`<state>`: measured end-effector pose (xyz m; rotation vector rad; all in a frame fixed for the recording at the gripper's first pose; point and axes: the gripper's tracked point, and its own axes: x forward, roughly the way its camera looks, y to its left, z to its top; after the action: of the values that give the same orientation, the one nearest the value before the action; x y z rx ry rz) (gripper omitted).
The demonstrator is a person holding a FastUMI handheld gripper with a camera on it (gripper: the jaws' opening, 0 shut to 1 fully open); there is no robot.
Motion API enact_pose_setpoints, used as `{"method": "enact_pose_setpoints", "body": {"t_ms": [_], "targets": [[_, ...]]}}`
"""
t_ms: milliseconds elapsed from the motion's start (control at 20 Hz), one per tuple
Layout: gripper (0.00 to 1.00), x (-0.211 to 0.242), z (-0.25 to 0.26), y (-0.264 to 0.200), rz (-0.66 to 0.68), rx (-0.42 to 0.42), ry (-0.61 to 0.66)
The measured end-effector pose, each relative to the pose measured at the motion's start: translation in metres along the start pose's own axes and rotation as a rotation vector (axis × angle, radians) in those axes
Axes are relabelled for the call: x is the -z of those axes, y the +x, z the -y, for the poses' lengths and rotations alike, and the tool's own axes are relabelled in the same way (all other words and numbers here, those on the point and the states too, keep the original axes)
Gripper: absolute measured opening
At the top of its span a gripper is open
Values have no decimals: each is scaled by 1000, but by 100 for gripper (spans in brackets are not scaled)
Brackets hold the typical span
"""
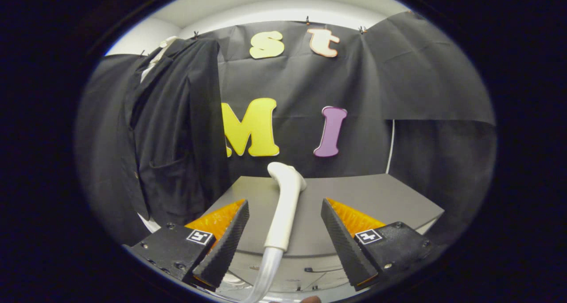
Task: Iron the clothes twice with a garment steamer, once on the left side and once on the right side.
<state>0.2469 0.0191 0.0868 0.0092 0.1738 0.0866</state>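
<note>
A white garment steamer wand point(283, 205) stands upright on a grey box-like surface point(376, 196), its head turned toward the left. Its clear hose point(266, 272) runs down from the handle. My gripper point(283, 219) is open, one finger point(228, 238) on each side of the wand's handle with a gap on both sides, not touching it. A dark jacket point(172, 134) hangs on a hanger against the black cloth wall, to the left of and beyond the fingers, with a pale collar at its top.
The black cloth wall point(398, 86) closes off the back and the right side. A thin white cable point(391, 148) runs down the wall behind the grey surface. A white base with dark cords point(314, 271) lies below the grey surface, near the fingers.
</note>
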Motion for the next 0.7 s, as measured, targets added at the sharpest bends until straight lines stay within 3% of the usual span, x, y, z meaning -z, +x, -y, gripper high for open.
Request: {"method": "enact_pose_setpoints", "body": {"t_ms": [250,450,700], "targets": [[100,25,7,68,-206,-27,36],[100,48,5,89,-362,-55,76],[85,51,11,92,-421,7,37]]}}
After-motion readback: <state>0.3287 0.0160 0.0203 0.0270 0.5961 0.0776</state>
